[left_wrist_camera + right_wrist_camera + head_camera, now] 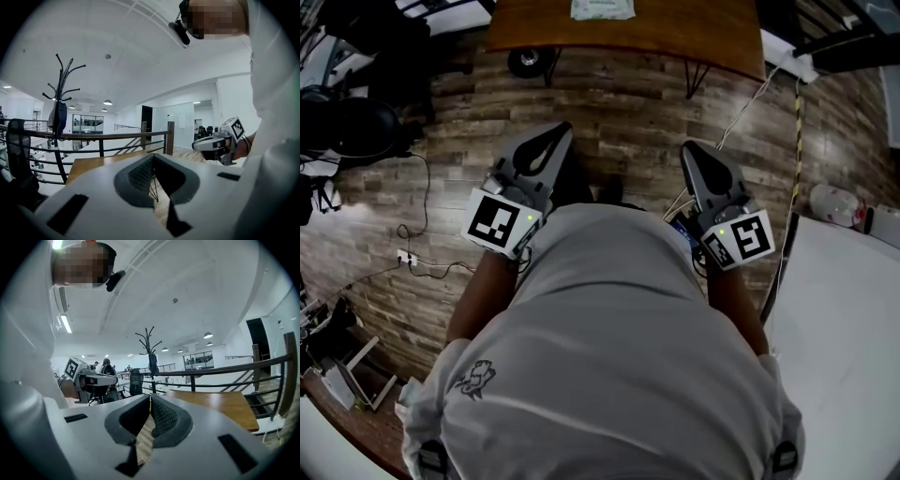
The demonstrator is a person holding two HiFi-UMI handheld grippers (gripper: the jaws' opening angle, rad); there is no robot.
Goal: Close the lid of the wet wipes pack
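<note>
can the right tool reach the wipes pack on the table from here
Probably not yet. The right tool, shut and empty, hangs over the floor, well short of the table where the wipes pack lies. Nothing blocks the way.

Table [712, 37]: warm brown wood, black legs. Floor [628, 103]: grey-brown planks in a staggered pattern. Wet wipes pack [602, 8]: pale, whitish-green. Left gripper [562, 127] and right gripper [686, 148]: light grey bodies, dark grey cross-hatched pads, black-and-white square markers. Shirt [619, 356]: light grey, small dark emblem. Coat rack [59, 89]: black.
</note>
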